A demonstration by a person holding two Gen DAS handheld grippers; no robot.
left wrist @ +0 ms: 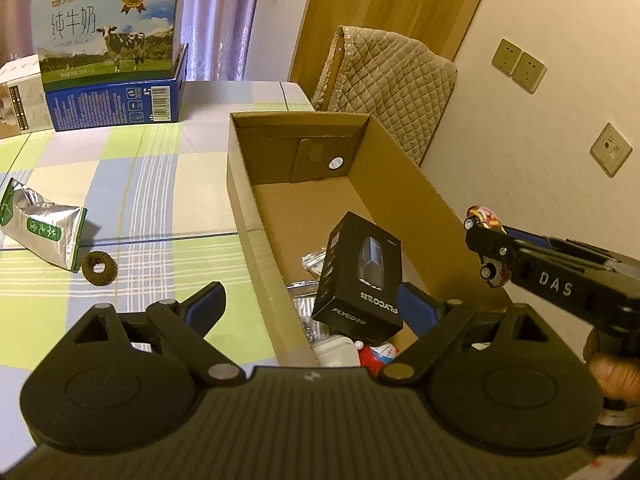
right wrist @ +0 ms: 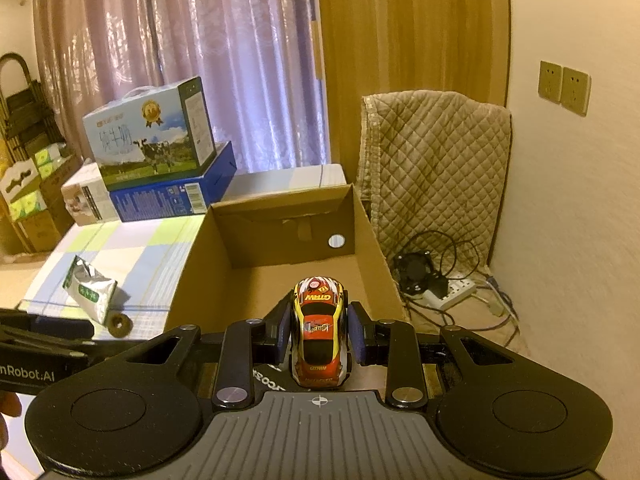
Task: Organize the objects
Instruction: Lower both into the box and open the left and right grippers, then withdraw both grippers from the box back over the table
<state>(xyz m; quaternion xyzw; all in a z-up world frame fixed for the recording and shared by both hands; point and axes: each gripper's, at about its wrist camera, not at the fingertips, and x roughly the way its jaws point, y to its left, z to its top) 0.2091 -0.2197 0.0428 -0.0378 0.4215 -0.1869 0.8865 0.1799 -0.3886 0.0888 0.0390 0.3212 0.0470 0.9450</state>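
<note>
An open cardboard box [left wrist: 242, 184] stands on the checked tablecloth. A black FLYCO box [left wrist: 360, 276] leans inside it, over foil packets, a white item and a small cartoon figure [left wrist: 376, 354]. My left gripper [left wrist: 312, 306] hangs open over the box's near end, fingers wide apart; the black box sits by the right finger. My right gripper [right wrist: 320, 322] is shut on a red and yellow toy car [right wrist: 318, 338], held above the cardboard box [right wrist: 280, 216]. From the left wrist, the right gripper [left wrist: 486, 248] and the toy car [left wrist: 496, 274] are over the box's right wall.
A foil pouch [left wrist: 40, 224] and a brown hair ring [left wrist: 99, 268] lie on the cloth left of the box. Stacked milk cartons [left wrist: 112, 44] stand at the far end. A quilted cover [right wrist: 432, 168] and a power strip with cables [right wrist: 456, 292] lie by the wall.
</note>
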